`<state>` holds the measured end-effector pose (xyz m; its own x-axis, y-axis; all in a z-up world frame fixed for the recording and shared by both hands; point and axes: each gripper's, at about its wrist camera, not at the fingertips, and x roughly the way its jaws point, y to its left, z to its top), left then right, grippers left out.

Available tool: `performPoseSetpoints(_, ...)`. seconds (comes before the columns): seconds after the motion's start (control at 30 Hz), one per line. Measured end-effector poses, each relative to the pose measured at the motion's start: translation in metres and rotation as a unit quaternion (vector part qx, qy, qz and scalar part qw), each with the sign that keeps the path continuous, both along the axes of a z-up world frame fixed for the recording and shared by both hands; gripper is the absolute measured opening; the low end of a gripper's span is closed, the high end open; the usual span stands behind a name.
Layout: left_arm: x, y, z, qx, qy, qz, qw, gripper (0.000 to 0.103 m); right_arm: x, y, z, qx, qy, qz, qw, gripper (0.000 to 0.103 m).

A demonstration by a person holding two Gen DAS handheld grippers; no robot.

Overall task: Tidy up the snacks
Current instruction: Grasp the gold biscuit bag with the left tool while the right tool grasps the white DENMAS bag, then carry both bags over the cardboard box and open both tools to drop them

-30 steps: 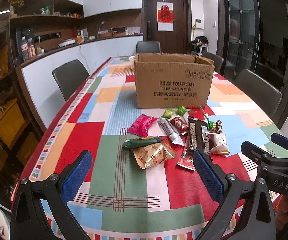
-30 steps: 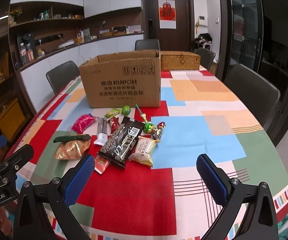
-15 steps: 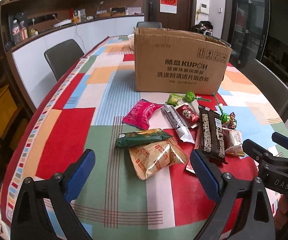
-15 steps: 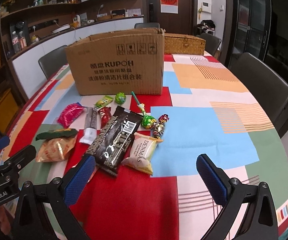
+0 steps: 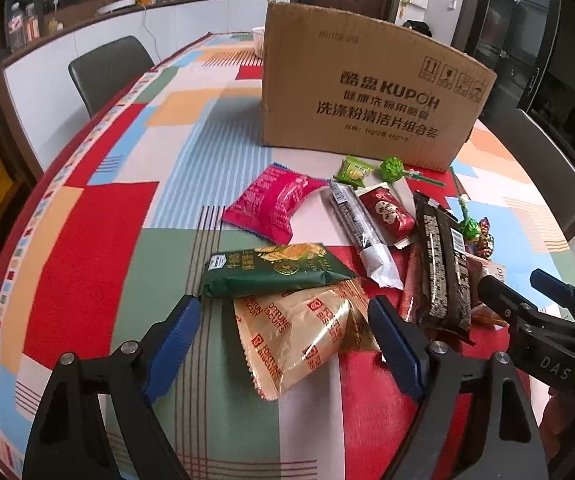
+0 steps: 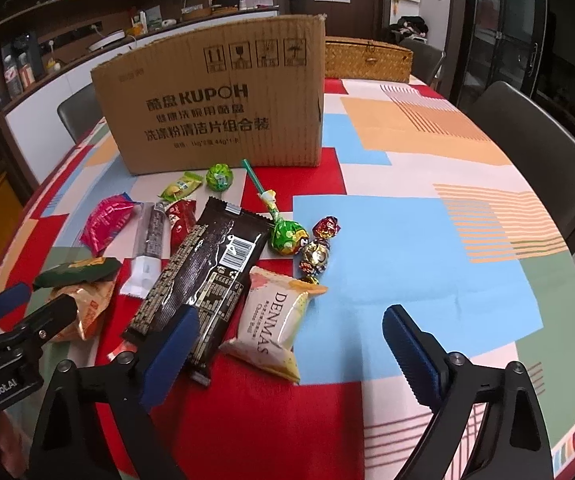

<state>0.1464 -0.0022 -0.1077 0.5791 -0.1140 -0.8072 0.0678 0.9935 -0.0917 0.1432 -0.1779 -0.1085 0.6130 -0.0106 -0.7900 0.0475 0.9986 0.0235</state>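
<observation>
In the left wrist view, the left gripper [image 5: 283,344] is hanging over the near part of the table [image 5: 87,240], its 2 blue pads standing wide but having just been closing in, with the tan fortune-biscuit packet [image 5: 299,340] lying between them and no pad pressing on it. That packet is lying flat, its long axis running roughly toward the camera and across the line between the pads, its far end tucked under the green packet [image 5: 271,270], which is lying crosswise just beyond the fingertips. Further on, the pink packet [image 5: 273,206], the long dark bar [image 5: 441,268] and small sweets are spreading toward the cardboard box [image 5: 367,100] that is standing mid-table. In the right wrist view, the right gripper [image 6: 287,344] is also standing wide, its jaws having just been narrowing a little, gripping nothing; the white DENMAS packet [image 6: 273,330] is lying between the pads but nearer the left one, its long axis pointing away toward the box [image 6: 215,100], so the jaws would be closing across its narrow width. The left pad is overlapping the near end of the black bar [image 6: 203,276]. Judging by this, each hand is lining up on its own nearest packet, the left on the biscuits, the right on DENMAS.
</observation>
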Motion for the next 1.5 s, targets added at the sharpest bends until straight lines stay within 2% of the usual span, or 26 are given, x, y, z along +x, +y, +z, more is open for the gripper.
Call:
performPoseSetpoints(0.2,0.010,-0.004,-0.009,-0.018,0.019,-0.012,0.9996,0.076,0.010,0.000,-0.009,0.009,0.017,0.003,1.000,0.084)
performPoseSetpoints(0.27,0.011,-0.006,-0.012,-0.022,0.025,-0.017,0.9993,0.070,0.012,-0.001,-0.012,0.013,0.025,0.002,1.000,0.082)
performPoseSetpoints(0.47,0.011,-0.007,-0.012,-0.026,0.027,-0.022,0.9991,0.063,0.012,-0.004,-0.015,0.018,0.027,0.000,0.999,0.073)
performPoseSetpoints(0.73,0.005,-0.010,-0.008,-0.031,0.030,-0.029,0.9987,0.055,0.012,-0.005,-0.019,0.024,0.043,0.005,0.999,0.035)
performPoseSetpoints(0.97,-0.003,-0.010,-0.001,-0.036,0.025,-0.035,0.9985,0.052,0.004,-0.003,-0.009,0.025,0.034,0.009,0.999,0.034)
performPoseSetpoints(1.5,-0.027,-0.013,0.058,-0.026,-0.062,-0.046,0.9967,0.053,-0.020,0.014,0.041,0.040,-0.030,0.058,0.997,0.034)
